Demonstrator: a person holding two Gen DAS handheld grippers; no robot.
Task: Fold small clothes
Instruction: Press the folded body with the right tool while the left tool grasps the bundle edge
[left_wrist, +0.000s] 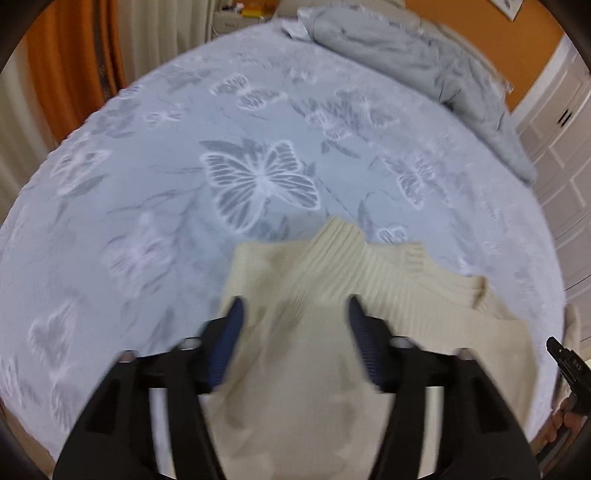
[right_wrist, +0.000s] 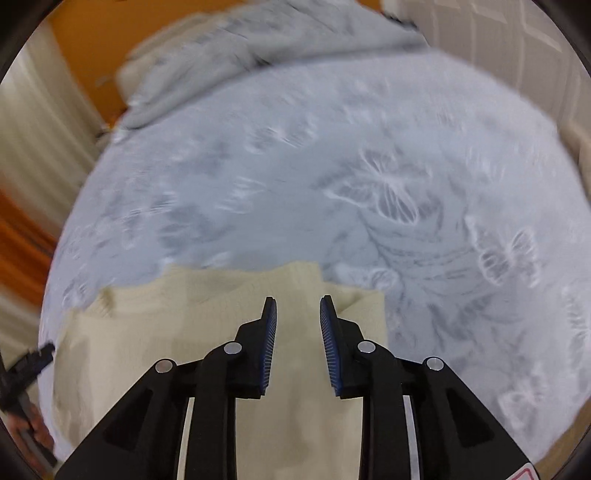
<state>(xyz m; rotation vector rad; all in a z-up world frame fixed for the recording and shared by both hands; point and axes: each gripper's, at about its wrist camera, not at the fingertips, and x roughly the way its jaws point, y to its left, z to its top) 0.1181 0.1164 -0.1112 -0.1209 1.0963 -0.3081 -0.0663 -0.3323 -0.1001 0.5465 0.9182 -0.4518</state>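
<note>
A cream ribbed knit sweater lies on the bed, its ribbed collar and a cuff pointing away from me. It also shows in the right wrist view. My left gripper is open and empty, hovering over the sweater's left half. My right gripper is open and empty, hovering over the sweater's right part near its far edge. The right gripper's tip shows at the left wrist view's right edge. The left gripper shows at the right wrist view's left edge. Both views are motion-blurred.
The bed has a pale blue bedspread with a butterfly pattern. A crumpled grey duvet lies at the far end. Orange curtains hang on the left and white cabinet doors stand on the right.
</note>
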